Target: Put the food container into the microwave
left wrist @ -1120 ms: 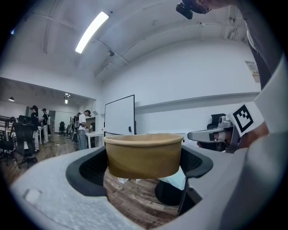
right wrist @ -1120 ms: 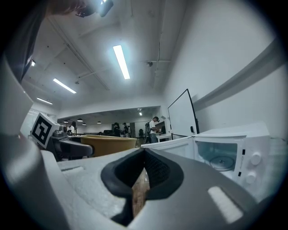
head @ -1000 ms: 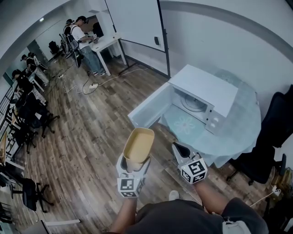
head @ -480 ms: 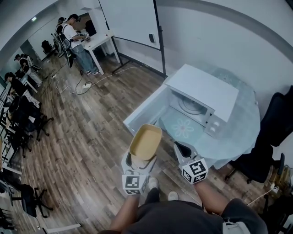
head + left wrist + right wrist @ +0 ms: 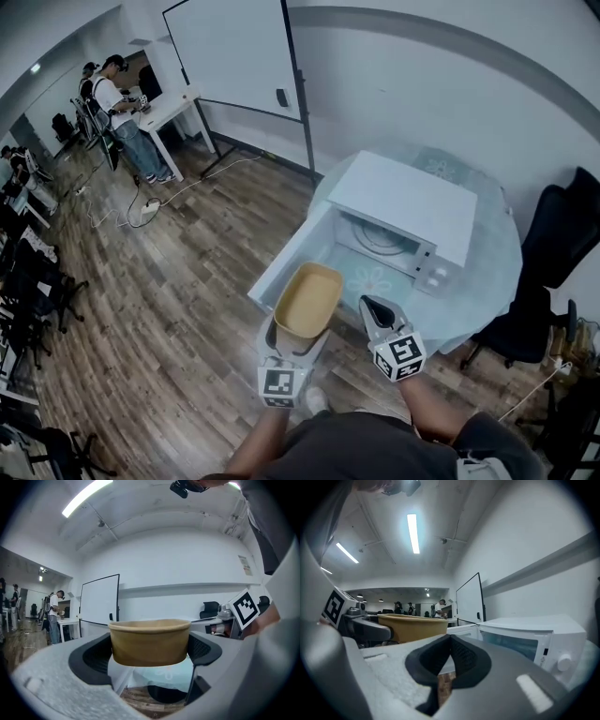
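Left hand-held gripper (image 5: pixel 297 337) pinches a tan, open-topped food container (image 5: pixel 307 300); right hand-held gripper (image 5: pixel 373 309) pressed together.

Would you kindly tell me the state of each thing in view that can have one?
microwave: door swung wide open, nothing on its turntable.
food container: lidless, upright, held in the air short of the microwave.
left claw: shut on the food container.
right claw: shut, holding nothing.
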The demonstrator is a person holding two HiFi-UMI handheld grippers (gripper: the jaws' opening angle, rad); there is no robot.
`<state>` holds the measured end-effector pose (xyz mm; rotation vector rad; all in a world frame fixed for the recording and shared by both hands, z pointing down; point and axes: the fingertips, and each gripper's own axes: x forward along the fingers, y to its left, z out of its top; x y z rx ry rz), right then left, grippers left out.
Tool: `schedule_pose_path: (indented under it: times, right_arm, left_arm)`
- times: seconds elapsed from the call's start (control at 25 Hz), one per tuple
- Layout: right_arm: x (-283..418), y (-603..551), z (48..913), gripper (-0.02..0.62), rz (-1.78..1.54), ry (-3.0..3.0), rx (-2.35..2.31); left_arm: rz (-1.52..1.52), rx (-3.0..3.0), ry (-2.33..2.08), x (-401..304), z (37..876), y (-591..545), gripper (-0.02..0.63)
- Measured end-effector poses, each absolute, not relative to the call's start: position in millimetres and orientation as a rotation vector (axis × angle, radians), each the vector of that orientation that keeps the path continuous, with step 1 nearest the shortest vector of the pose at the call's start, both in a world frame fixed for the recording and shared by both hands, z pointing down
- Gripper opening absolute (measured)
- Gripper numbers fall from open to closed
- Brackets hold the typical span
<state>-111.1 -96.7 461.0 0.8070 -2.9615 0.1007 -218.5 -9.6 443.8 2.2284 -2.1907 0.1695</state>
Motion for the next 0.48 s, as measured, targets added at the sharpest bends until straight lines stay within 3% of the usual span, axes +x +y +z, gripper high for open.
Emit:
schedule_pose_path:
  times: [0.48]
  right_arm:
    - [-102, -135, 460, -0.003, 0.081, -2.847, 1.119]
  left_arm:
    - [0.147, 2.433, -1.936, -229, 462, -83, 0.508]
